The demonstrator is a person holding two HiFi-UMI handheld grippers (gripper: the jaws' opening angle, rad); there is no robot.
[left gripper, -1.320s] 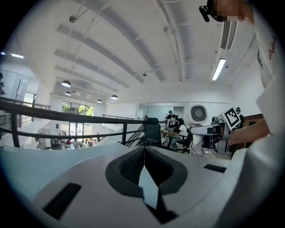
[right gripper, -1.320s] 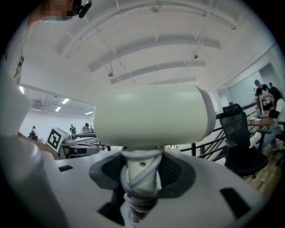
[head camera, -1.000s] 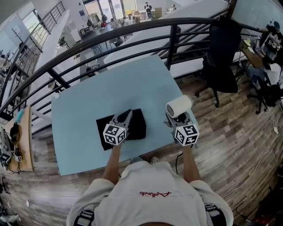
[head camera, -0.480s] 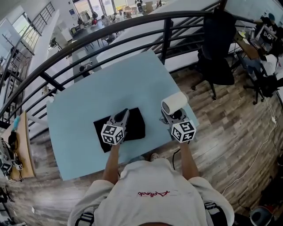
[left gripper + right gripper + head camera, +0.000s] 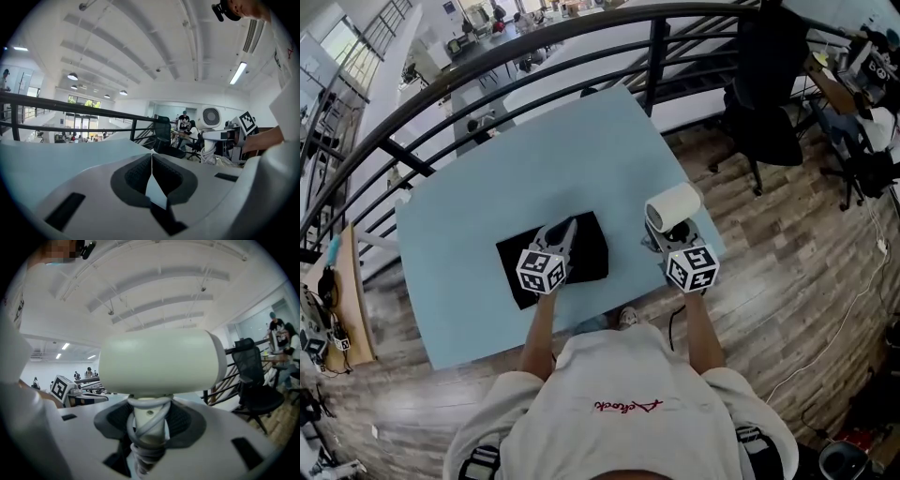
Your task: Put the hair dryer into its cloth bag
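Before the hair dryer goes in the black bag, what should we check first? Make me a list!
1. Is the hair dryer gripped? The right gripper is shut on its handle. Ok.
2. Is the cord tidy? It is wound round the handle. Ok.
3. Is the bag in place? It lies flat on the table. Ok.
4. Is the bag's mouth open? Cannot tell.
5. Is the left gripper holding the bag? It is over the bag, shut, with nothing between its jaws. Not ok.
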